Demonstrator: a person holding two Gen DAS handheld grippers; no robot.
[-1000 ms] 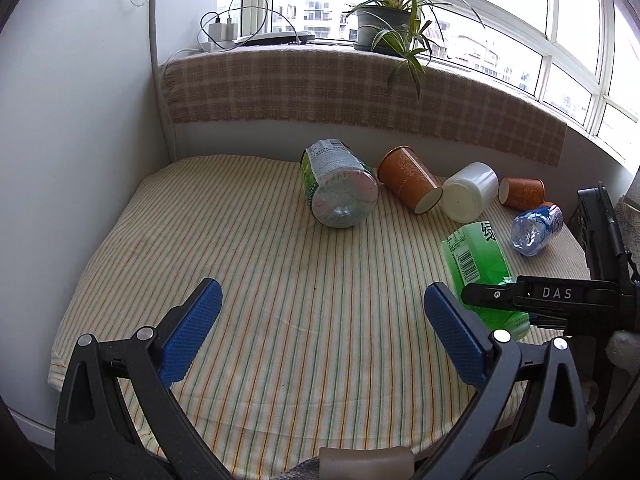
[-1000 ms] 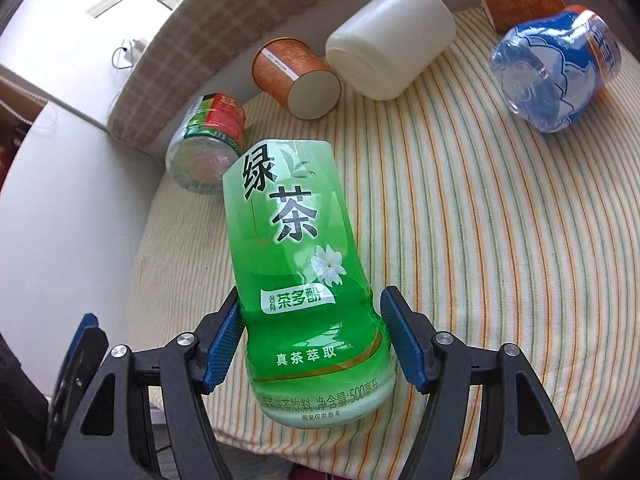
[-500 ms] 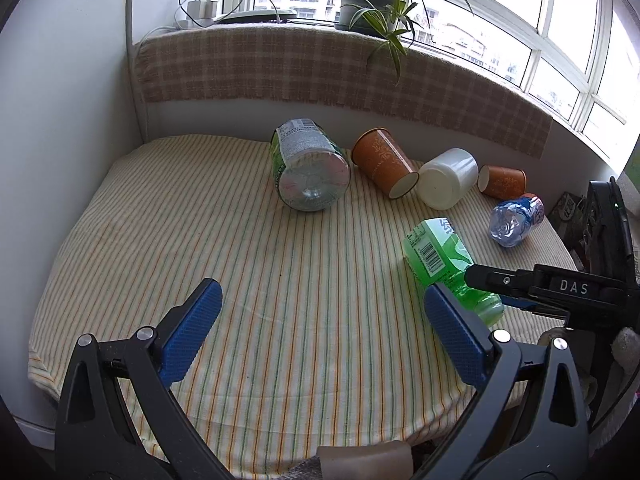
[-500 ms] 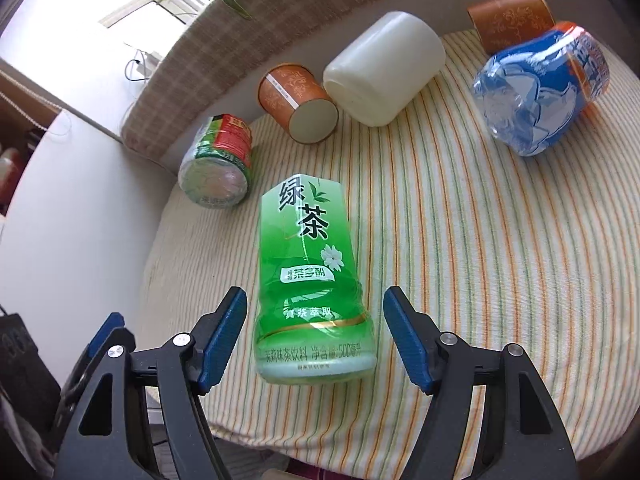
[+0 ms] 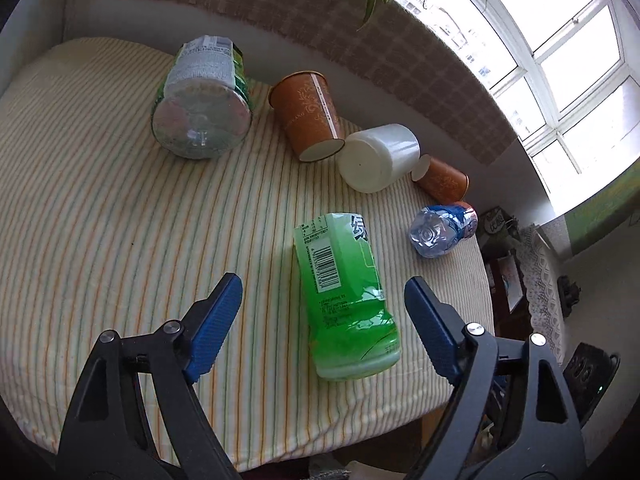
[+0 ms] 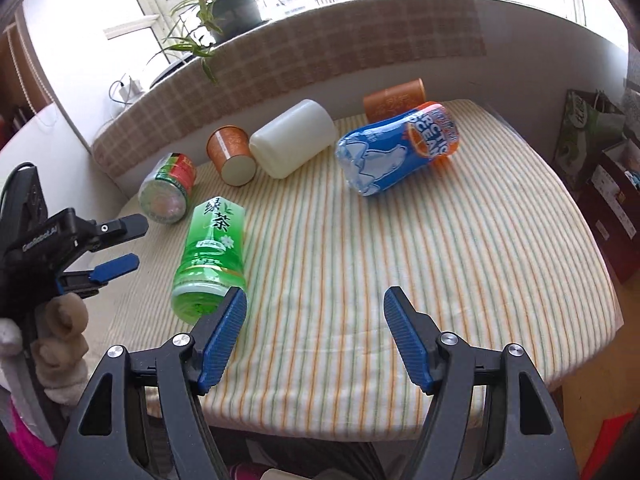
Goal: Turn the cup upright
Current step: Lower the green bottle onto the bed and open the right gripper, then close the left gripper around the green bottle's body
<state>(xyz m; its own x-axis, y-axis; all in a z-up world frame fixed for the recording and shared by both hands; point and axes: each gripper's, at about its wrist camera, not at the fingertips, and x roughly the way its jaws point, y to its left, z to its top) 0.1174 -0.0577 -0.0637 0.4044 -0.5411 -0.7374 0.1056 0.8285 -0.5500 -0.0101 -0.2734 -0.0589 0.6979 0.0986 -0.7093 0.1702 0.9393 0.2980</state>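
A green tea cup (image 5: pixel 344 292) lies on its side on the striped cloth, also in the right wrist view (image 6: pixel 210 256). My left gripper (image 5: pixel 324 320) is open, its blue pads on either side of the cup's near end, not touching it; it also shows at the left of the right wrist view (image 6: pixel 116 248). My right gripper (image 6: pixel 316 328) is open and empty, to the right of the cup. Other cups lie on their sides: a large orange one (image 5: pixel 308 112), a white one (image 5: pixel 380 156), a small orange one (image 5: pixel 442 178), a blue one (image 5: pixel 442 230) and a clear green-labelled one (image 5: pixel 202 108).
The striped table (image 6: pixel 460 264) ends close in front of both grippers and at the right. A checked ledge (image 6: pixel 320 52) with a potted plant (image 6: pixel 228 8) runs behind. Bags (image 6: pixel 592 140) stand on the floor at the right.
My right gripper let go of the green tea cup, pulled back and swung right. My left gripper moved right and in toward the cup, which now lies between its open pads.
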